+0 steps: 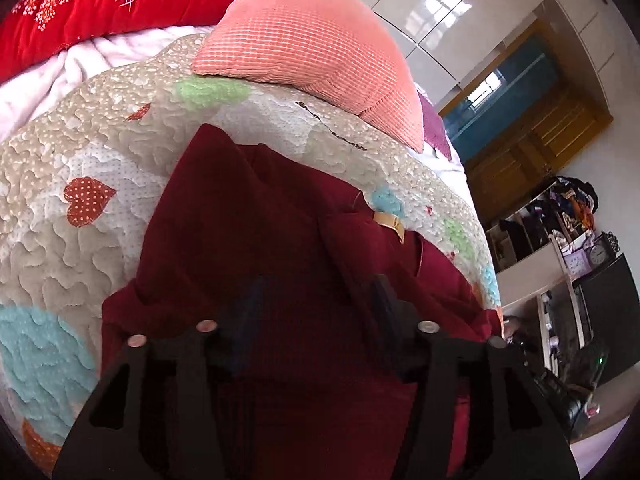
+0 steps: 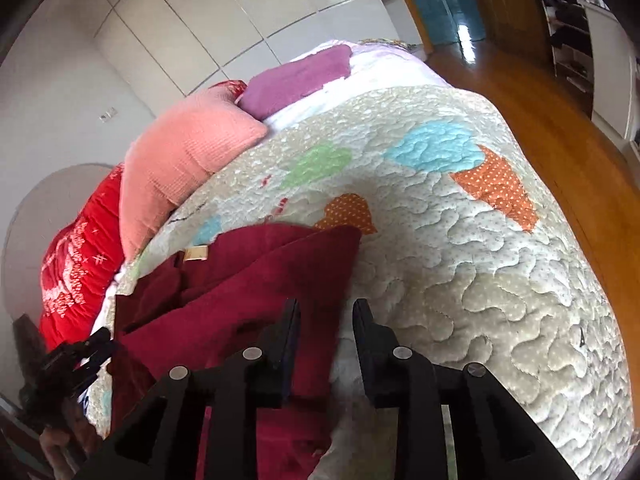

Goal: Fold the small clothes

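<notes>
A dark red garment [image 1: 248, 216] with a tan label [image 1: 390, 222] lies on the patchwork quilt [image 1: 60, 224]. It also shows in the right wrist view [image 2: 248, 280], partly folded over itself. My left gripper [image 1: 316, 300] is open, its jaws wide apart over the cloth; the left finger is blurred against the fabric. My right gripper [image 2: 326, 316] is open at the garment's right edge, with the left finger [image 2: 290, 328] on the cloth and the right finger [image 2: 366, 328] over the quilt. The left gripper [image 2: 76, 356] shows at the far left of the right wrist view.
A salmon pillow [image 1: 304, 44] and a purple pillow [image 2: 296, 78] lie at the head of the bed beside a red blanket [image 1: 100, 0]. White wardrobe doors [image 2: 200, 20] stand behind. The wooden floor [image 2: 560, 152] runs along the bed's right edge. Cluttered shelves [image 1: 560, 220] stand across the room.
</notes>
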A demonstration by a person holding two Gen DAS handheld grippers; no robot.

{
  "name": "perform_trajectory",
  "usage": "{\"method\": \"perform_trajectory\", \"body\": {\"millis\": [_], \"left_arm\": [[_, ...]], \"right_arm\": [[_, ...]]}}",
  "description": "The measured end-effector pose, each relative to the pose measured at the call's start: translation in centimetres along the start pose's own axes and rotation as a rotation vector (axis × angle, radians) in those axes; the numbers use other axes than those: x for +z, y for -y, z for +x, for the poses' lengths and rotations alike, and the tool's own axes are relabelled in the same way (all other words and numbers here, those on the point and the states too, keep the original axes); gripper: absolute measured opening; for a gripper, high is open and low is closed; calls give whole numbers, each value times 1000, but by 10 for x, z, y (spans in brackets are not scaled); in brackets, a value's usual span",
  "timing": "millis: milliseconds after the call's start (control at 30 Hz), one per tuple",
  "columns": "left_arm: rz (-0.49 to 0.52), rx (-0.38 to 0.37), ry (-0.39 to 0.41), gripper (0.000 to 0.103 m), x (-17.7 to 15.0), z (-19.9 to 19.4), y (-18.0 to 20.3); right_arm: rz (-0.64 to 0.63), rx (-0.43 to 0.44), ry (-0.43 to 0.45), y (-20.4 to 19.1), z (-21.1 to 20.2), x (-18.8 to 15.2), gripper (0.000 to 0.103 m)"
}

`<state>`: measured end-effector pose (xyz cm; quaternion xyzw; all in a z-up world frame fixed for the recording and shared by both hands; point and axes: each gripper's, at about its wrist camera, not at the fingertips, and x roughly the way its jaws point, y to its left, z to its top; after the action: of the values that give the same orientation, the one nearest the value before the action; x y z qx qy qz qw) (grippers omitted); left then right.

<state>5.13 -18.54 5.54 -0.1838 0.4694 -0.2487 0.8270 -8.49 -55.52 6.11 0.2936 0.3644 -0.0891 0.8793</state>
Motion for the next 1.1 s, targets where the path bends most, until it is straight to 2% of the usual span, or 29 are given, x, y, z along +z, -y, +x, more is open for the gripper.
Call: {"method": "perform_trajectory", "body": {"millis": [100, 167, 233, 300, 333, 367, 400, 467, 567, 600, 633, 667, 700, 767, 800, 900, 967, 1000, 1033, 1067, 1100], "left_arm": [[-68, -26, 6, 74, 6, 13, 5], [-76, -3, -48, 75, 10, 31, 12], [-88, -11, -80, 75, 10, 50, 19], [-63, 1, -69, 72, 9, 58, 29], [-38, 8, -64, 44, 11, 60, 34], [-12, 8, -78, 22, 12, 64, 38], [12, 17, -115, 7, 14, 68, 43], [17, -7, -70, 7, 17, 49, 45], [92, -8, 154, 7, 15, -19, 41], [85, 4, 236, 7, 10, -41, 32], [62, 24, 283, 7, 4, -53, 19], [47, 48, 278, 7, 0, -54, 9], [37, 75, 214, 7, -3, -43, -2], [-5, 70, 91, 7, -8, -21, -22], [-37, 63, 63, 7, -12, -14, -33], [-74, 52, 79, 7, -18, -14, -42], [-63, 52, 85, 7, -17, -15, -37], [-56, 51, 91, 7, -17, -16, -34], [-50, 46, 97, 7, -17, -19, -29], [-48, 38, 100, 7, -17, -21, -26], [-44, 28, 105, 7, -15, -21, -21]], "right_arm": [[-74, 70, -32, -21, -8, -15, 39], [-94, 102, -43, -28, -9, -23, 39], [-118, 84, -40, -30, -9, -29, 41], [-115, 72, -34, -29, -7, -32, 43], [-102, 78, -36, -26, -6, -33, 43], [-90, 79, -42, -25, -5, -34, 43], [-91, 75, -49, -24, -3, -34, 43], [-121, 63, -52, -27, -5, -35, 43], [-182, 43, -68, -32, -8, -40, 43], [-209, 5, -103, -32, -3, -45, 43], [-226, -31, -143, -30, 4, -49, 43], [-236, -63, -186, -26, 10, -53, 43], [-237, -79, -212, -22, 15, -56, 43], [-199, -53, -170, -16, 6, -55, 43], [-167, -28, -133, -15, -3, -52, 43], [-184, 8, -51, -26, -15, -49, 44], [-262, -2, -75, -40, -6, -53, 44], [-326, -35, -88, -49, 3, -55, 44], [-382, -76, -87, -55, 10, -58, 40], [-433, -123, -89, -61, 15, -59, 32], [-465, -164, -85, -63, 18, -58, 10]]}}
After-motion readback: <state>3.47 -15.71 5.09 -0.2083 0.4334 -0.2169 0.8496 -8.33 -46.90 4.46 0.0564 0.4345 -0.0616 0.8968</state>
